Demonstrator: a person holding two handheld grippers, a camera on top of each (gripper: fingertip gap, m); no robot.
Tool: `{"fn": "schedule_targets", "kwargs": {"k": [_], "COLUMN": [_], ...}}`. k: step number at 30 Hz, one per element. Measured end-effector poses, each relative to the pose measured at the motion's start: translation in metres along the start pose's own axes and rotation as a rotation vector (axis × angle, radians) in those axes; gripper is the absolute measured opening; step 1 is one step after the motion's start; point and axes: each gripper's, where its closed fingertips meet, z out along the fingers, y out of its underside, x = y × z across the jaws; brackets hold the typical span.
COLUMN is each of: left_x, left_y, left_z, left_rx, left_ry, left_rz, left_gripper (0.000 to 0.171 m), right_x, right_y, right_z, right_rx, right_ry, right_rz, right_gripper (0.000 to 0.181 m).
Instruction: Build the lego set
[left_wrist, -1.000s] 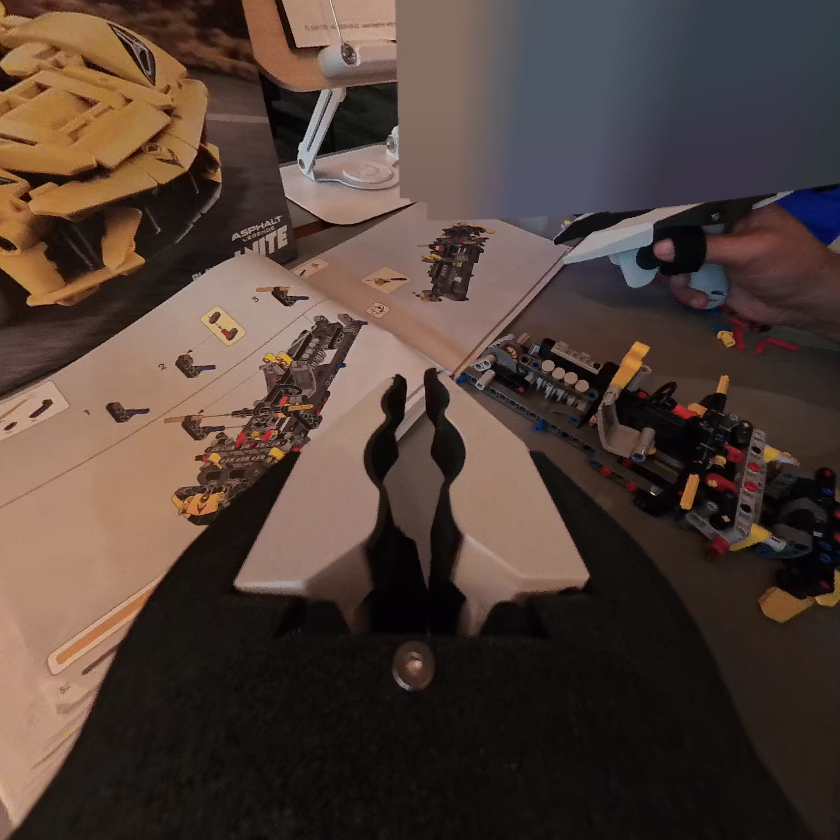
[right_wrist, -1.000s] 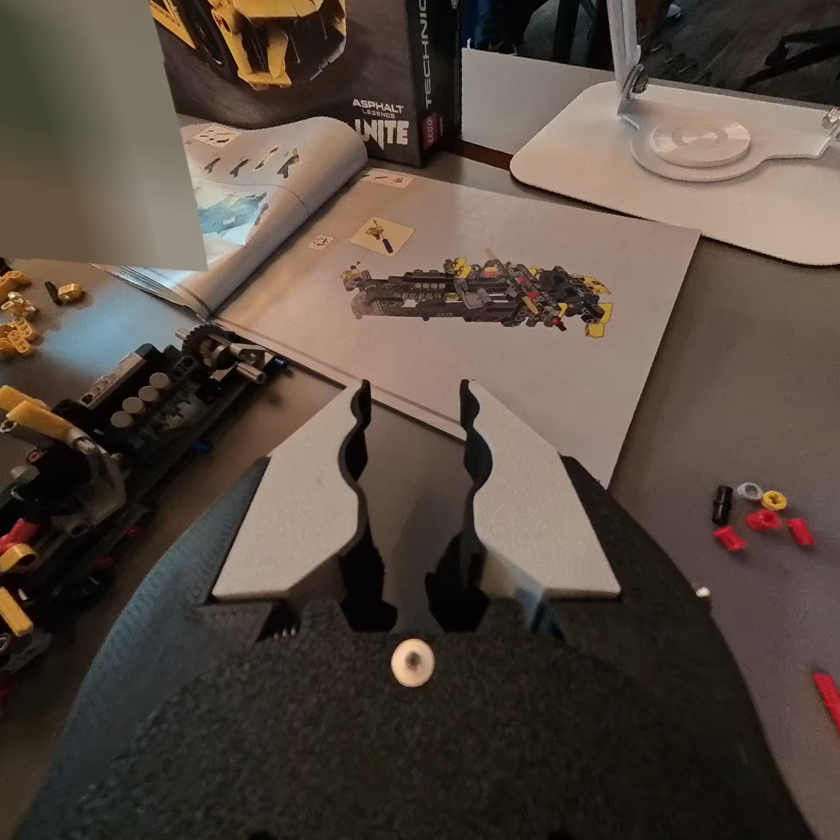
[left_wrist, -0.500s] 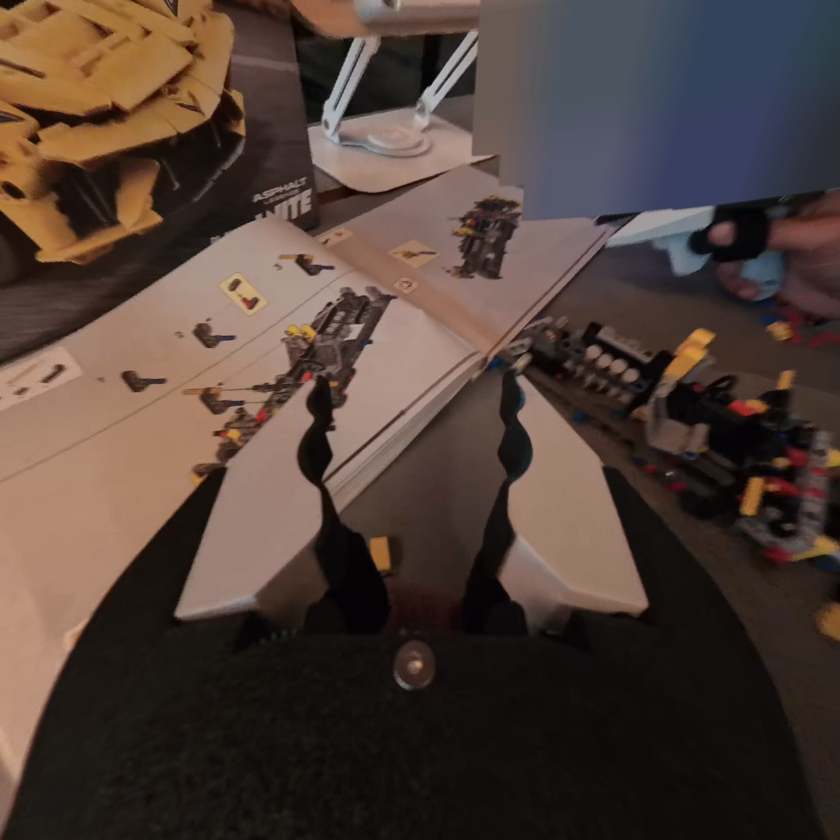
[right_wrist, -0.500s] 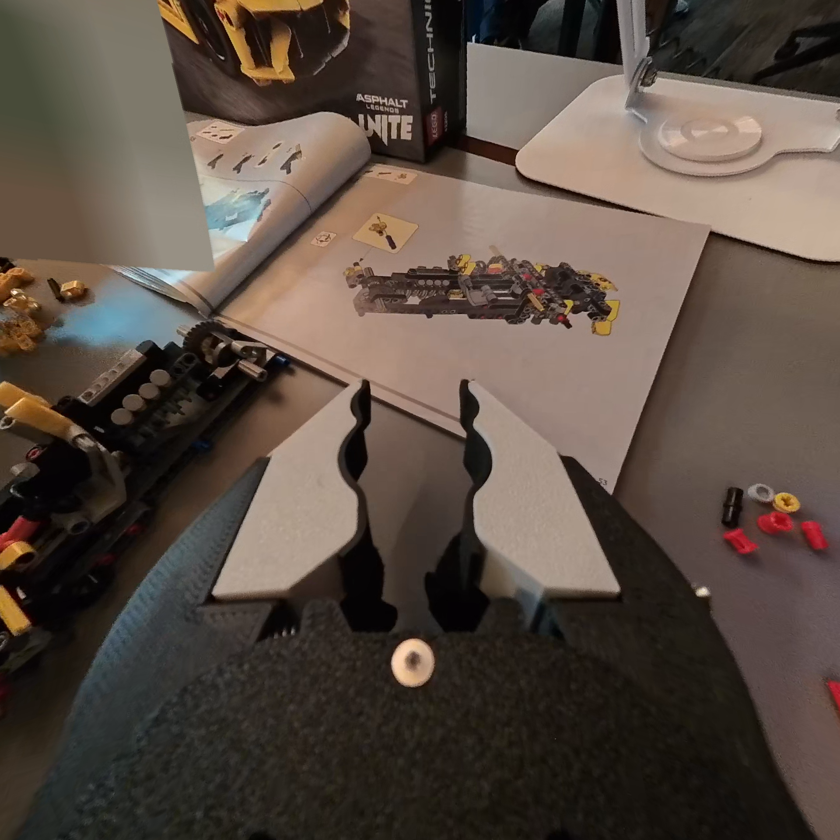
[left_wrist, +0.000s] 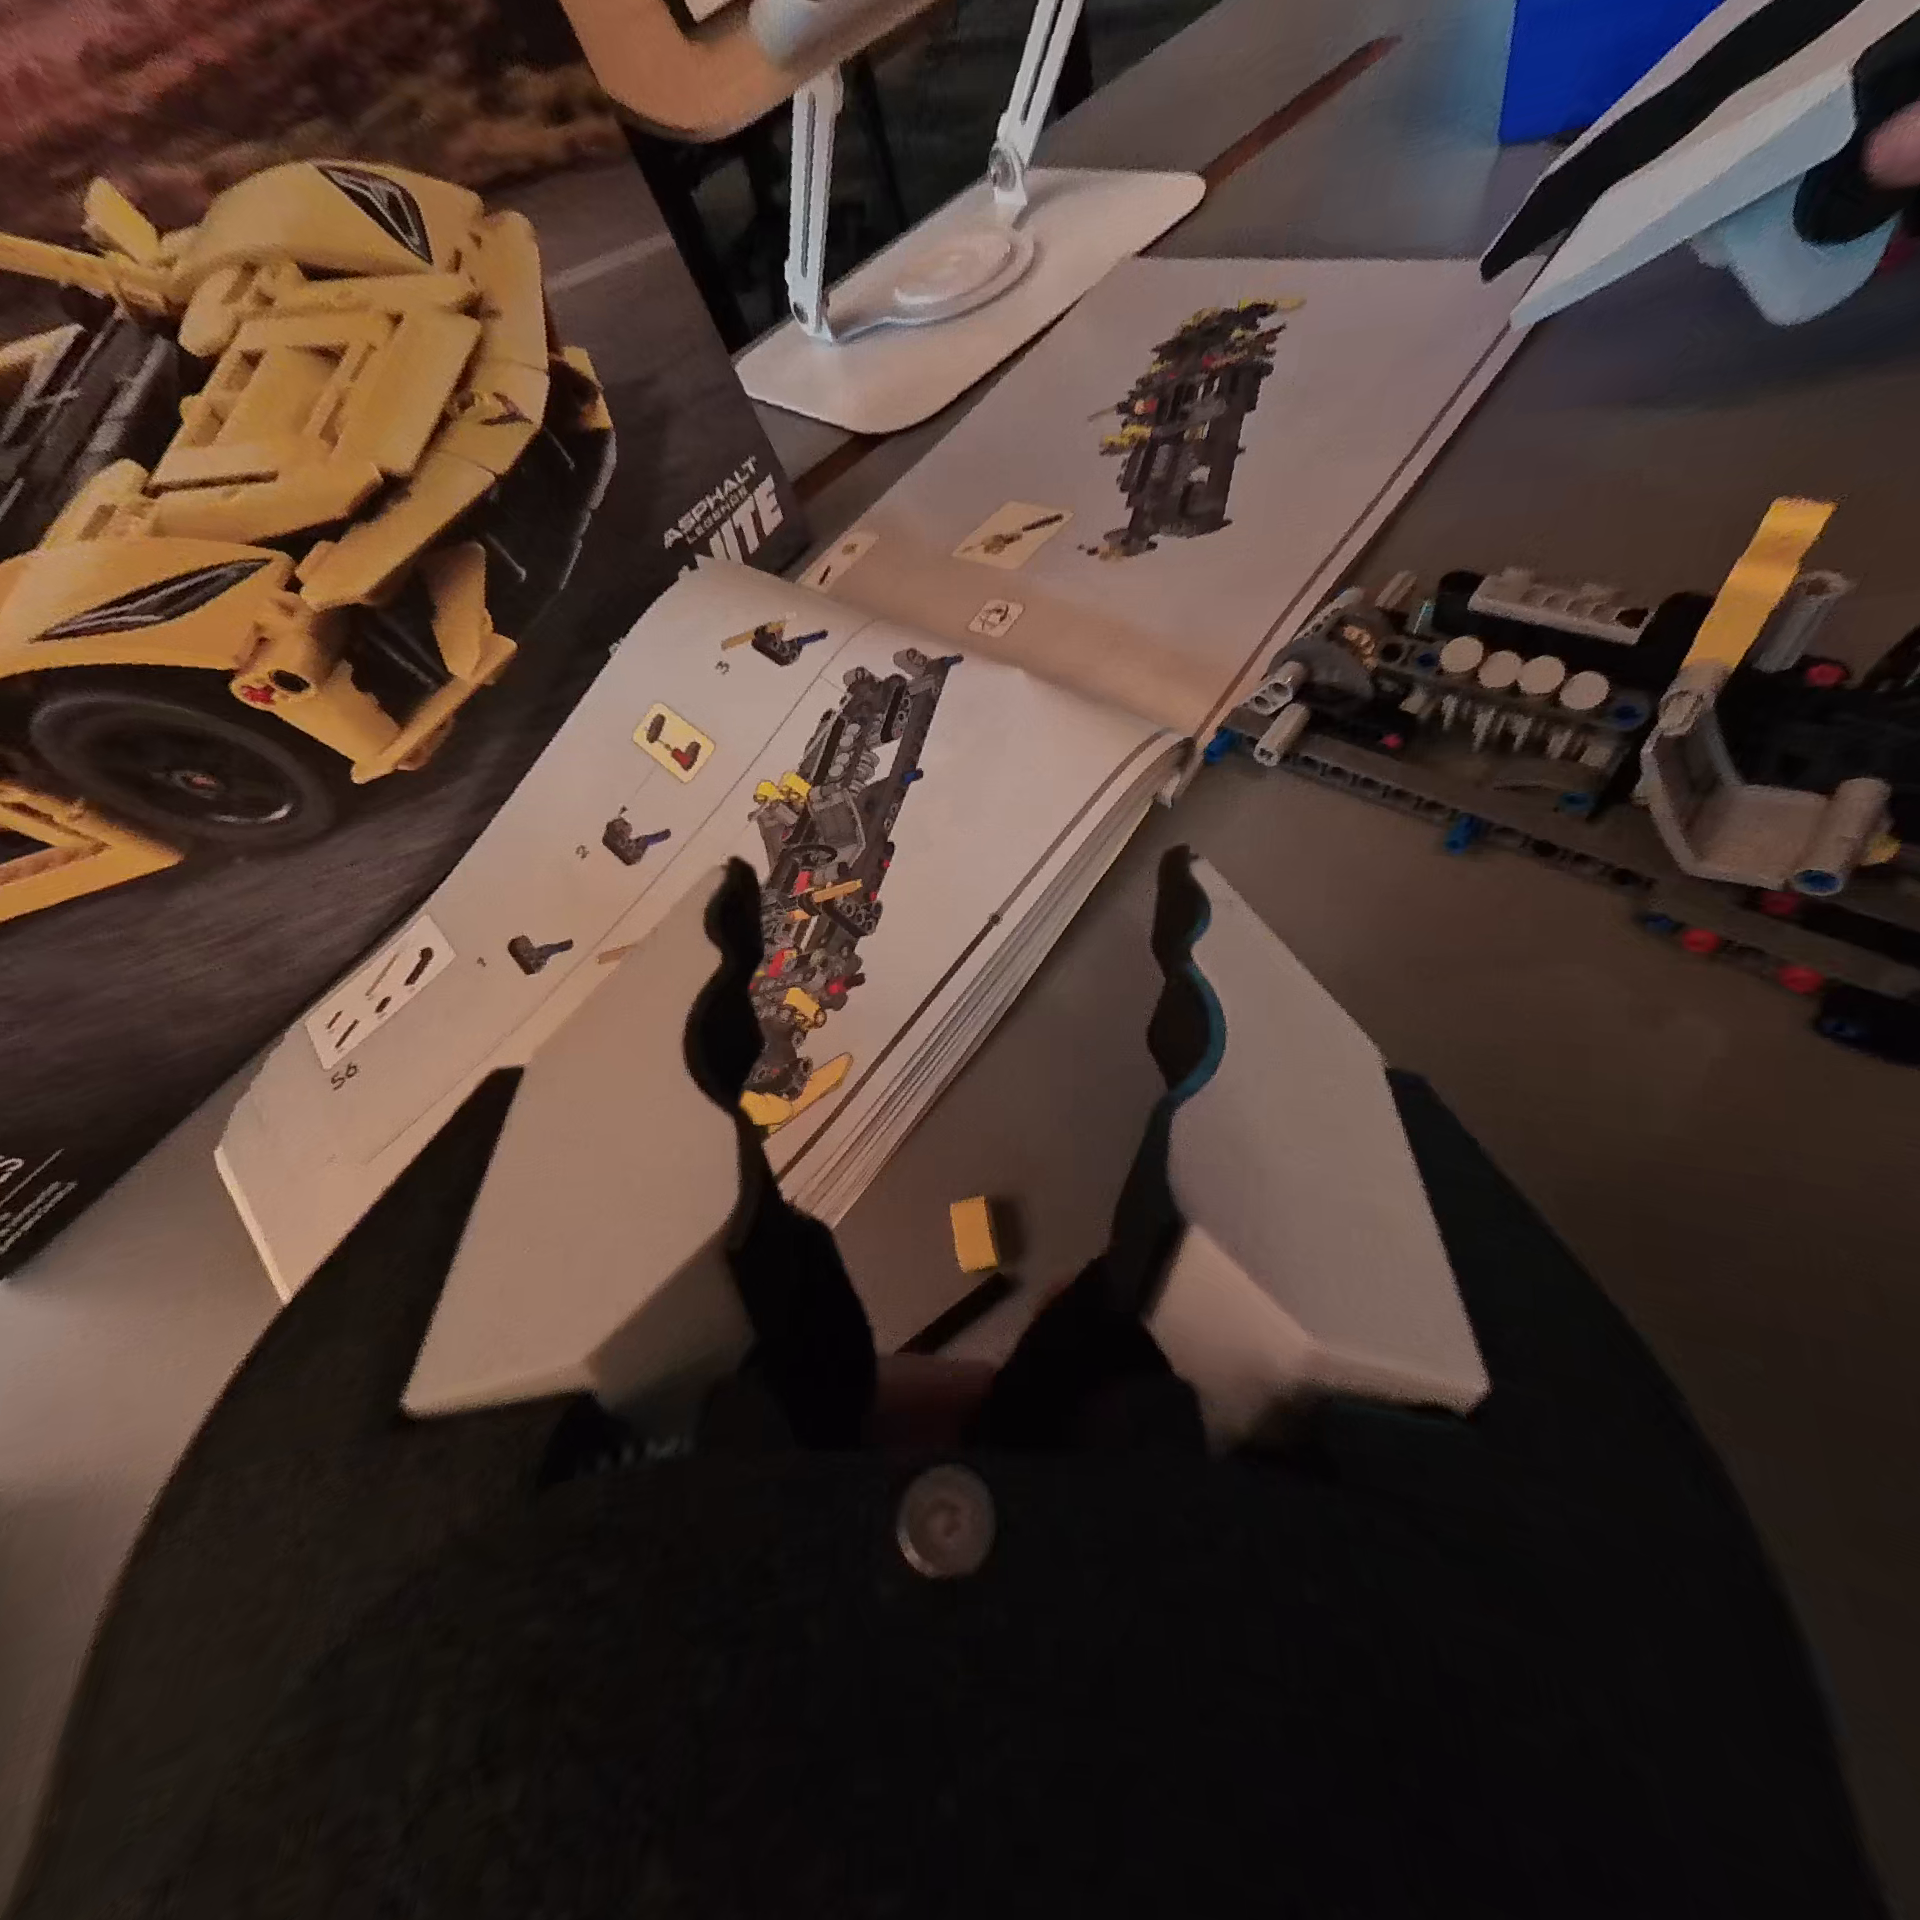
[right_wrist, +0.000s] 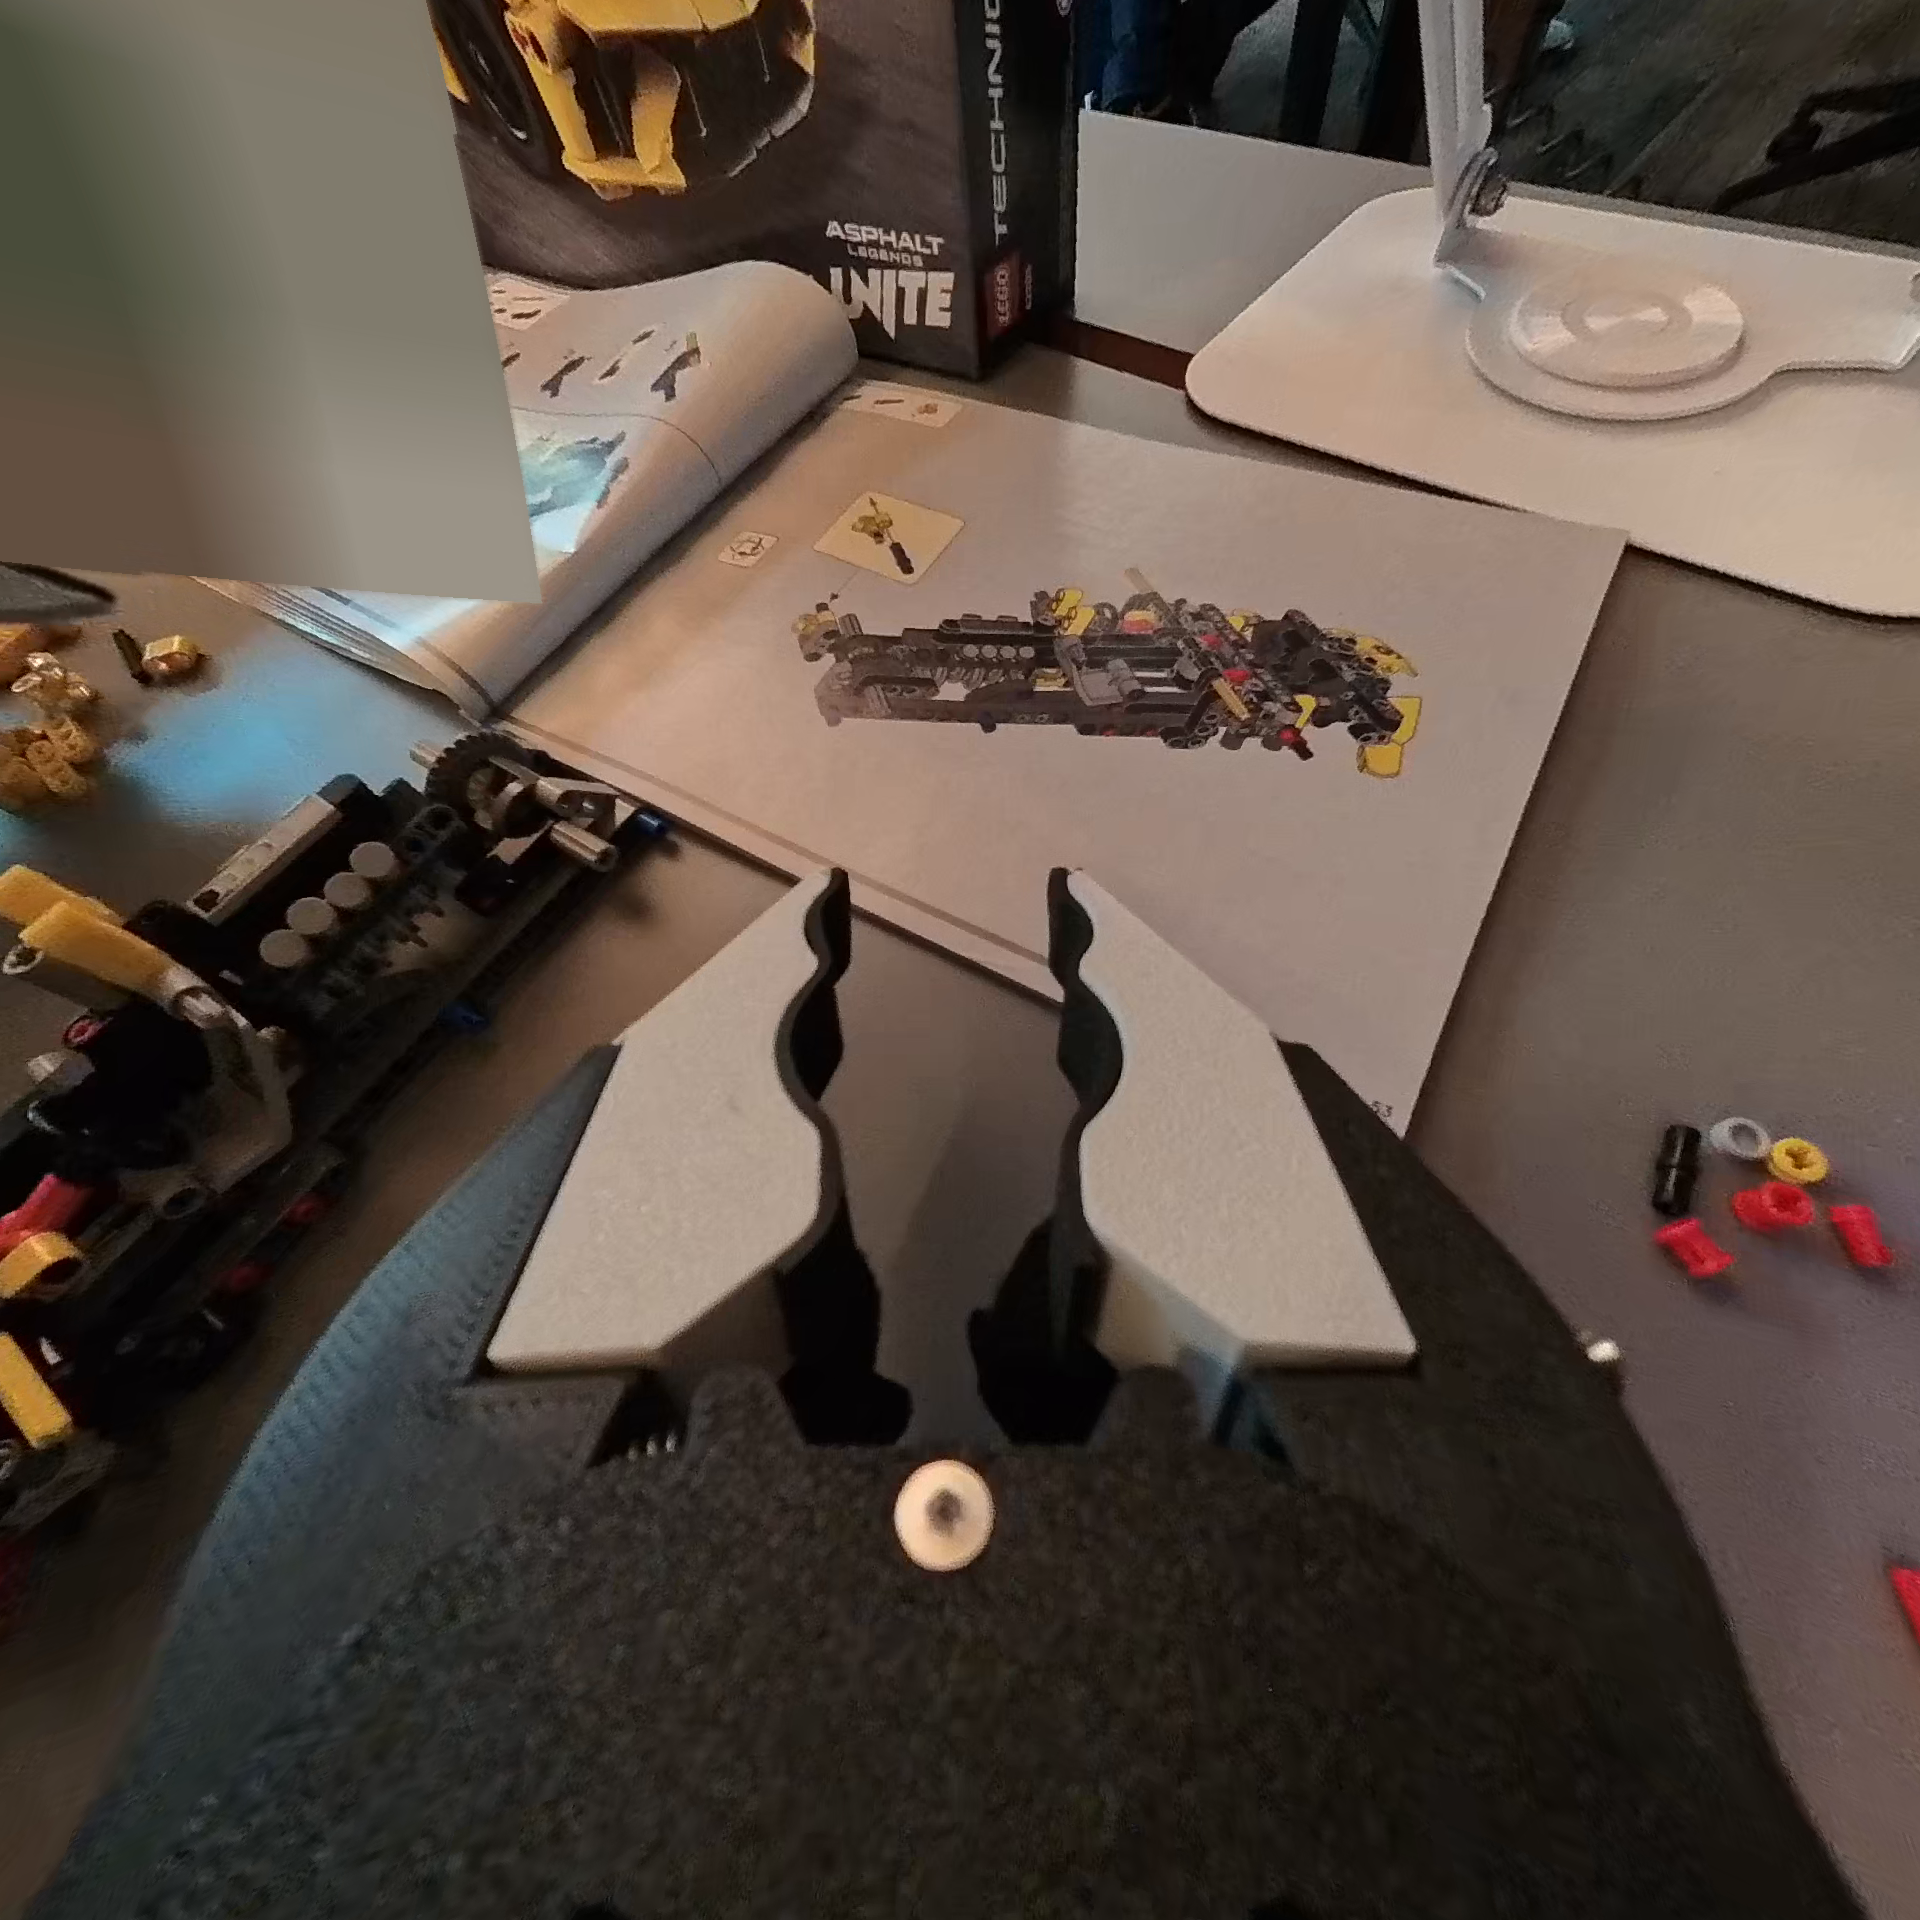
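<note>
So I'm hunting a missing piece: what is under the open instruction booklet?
The instruction booklet lies flat on the grey table. Anything beneath its pages is covered. One small yellow piece lies beside its edge.

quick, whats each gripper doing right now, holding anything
Left gripper: open wide, empty; a small yellow piece lies on the table between its fingers.
Right gripper: open, empty, hovering at the instruction booklet's near edge.

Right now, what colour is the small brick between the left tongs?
Yellow brick; left wrist view.
</note>
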Motion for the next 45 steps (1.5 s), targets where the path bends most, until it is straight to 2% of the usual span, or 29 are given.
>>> {"fn": "schedule_targets", "kwargs": {"k": [5, 9, 14, 19, 21, 24, 26, 28, 30, 32, 34, 35, 38, 41, 43, 45], "left_x": [-0.005, -0.005, -0.012, 0.0, 0.008, 0.036, 0.046, 0.072, 0.088, 0.115, 0.136, 0.145, 0.161, 0.171, 0.175, 0.174], "left_y": [-0.006, -0.005, -0.008, -0.019, -0.019, -0.011, -0.022, -0.033, -0.043, -0.035, -0.027, -0.021, -0.006, -0.005, -0.011, -0.018], "left_z": [-0.005, -0.006, -0.006, -0.01, -0.008, -0.002, -0.006, -0.022, -0.034, -0.054, -0.071, -0.077, -0.066, -0.052, -0.052, -0.048], "left_rx": [0.041, 0.047, 0.063, 0.11, 0.11, 0.063, 0.065, 0.02, -0.014, -0.138, -0.221, -0.227, -0.196, -0.171, -0.142, -0.108], "left_ry": [0.017, 0.044, -0.01, 0.037, 0.087, 0.277, 0.373, 0.599, 0.761, 0.998, 1.146, 1.175, 1.079, 0.991, 1.014, 1.005], "left_rz": [-0.058, -0.103, -0.102, -0.107, -0.103, -0.051, -0.016, 0.014, 0.019, 0.008, -0.011, 0.007, 0.097, 0.082, 0.017, -0.04], "left_gripper": [0.069, 0.057, 0.05, 0.048, 0.053, 0.057, 0.063, 0.074, 0.085, 0.095, 0.089, 0.082, 0.076, 0.06, 0.05, 0.048], "right_x": [-0.001, -0.001, -0.002, -0.007, -0.013, -0.029, -0.056, -0.099, -0.137, -0.167, -0.19, -0.197, -0.203, -0.186, -0.169, -0.162], "right_y": [0.001, 0.001, -0.002, -0.027, -0.041, -0.041, -0.032, -0.017, 0.007, 0.028, 0.038, 0.039, 0.042, 0.044, 0.039, 0.038], "right_z": [0.001, 0.001, -0.002, -0.016, -0.025, -0.045, -0.064, -0.077, -0.082, -0.084, -0.087, -0.089, -0.088, -0.087, -0.089, -0.086], "right_rx": [-0.001, -0.001, 0.007, 0.068, 0.1, 0.051, 0.018, 0.023, -0.004, -0.03, -0.032, -0.023, -0.036, -0.051, -0.022, -0.016], "right_ry": [-0.005, -0.003, -0.002, 0.042, 0.05, 0.094, 0.107, 0.065, 0.055, 0.062, 0.069, 0.085, 0.132, 0.161, 0.135, 0.01], "right_rz": [0.0, 0.0, -0.008, -0.072, -0.084, -0.07, -0.014, 0.079, 0.155, 0.196, 0.199, 0.184, 0.075, -0.058, -0.101, -0.111], "right_gripper": [0.037, 0.037, 0.037, 0.034, 0.035, 0.035, 0.035, 0.034, 0.035, 0.036, 0.037, 0.037, 0.037, 0.031, 0.024, 0.023]}}
